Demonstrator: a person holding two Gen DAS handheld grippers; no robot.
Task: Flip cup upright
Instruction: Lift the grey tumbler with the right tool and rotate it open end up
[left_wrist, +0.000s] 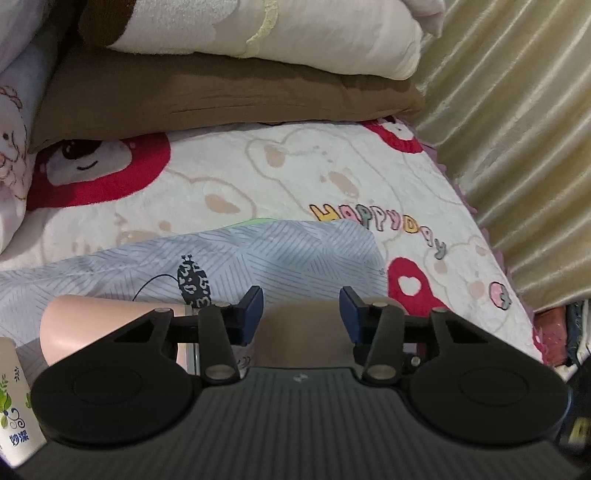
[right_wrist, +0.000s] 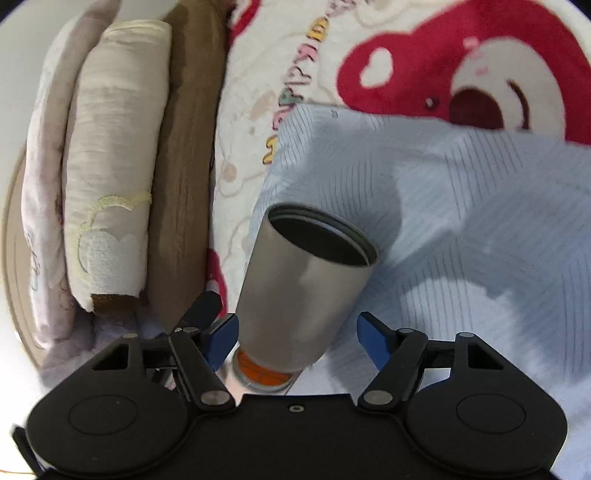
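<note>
**Mei:** Cup (right_wrist: 303, 291) is the grey metal one in the right wrist view, and big things first: where does it sit in all this bedding?

**Jun:** On the pale striped cloth (right_wrist: 461, 221) spread over the bear-print blanket (right_wrist: 480, 66), with the stacked pillows (right_wrist: 110, 166) off to one side. It looks tilted, mouth open and pointing away from the camera, base toward the right gripper (right_wrist: 297, 339), over something orange that I can't identify.

**Mei:** Is the right claw holding it?

**Jun:** I'd say not. Its blue pads (right_wrist: 221, 338) are spread wide; one is just beside the wall near the base, the other is clearly apart. So this is either the approach or the release, and I can't tell which.

**Mei:** And the left gripper (left_wrist: 301, 314)?

**Jun:** Also spread, nothing between its fingers, aimed across the bed. A pink cylinder (left_wrist: 92, 328) lies beside it, and a printed paper cup (left_wrist: 13, 402) shows at the edge.

**Mei:** Next move?

**Jun:** Probably centre the right jaws low on the wall, close firmly since smooth metal may slip, then stand the base flat on that soft cloth.
</note>
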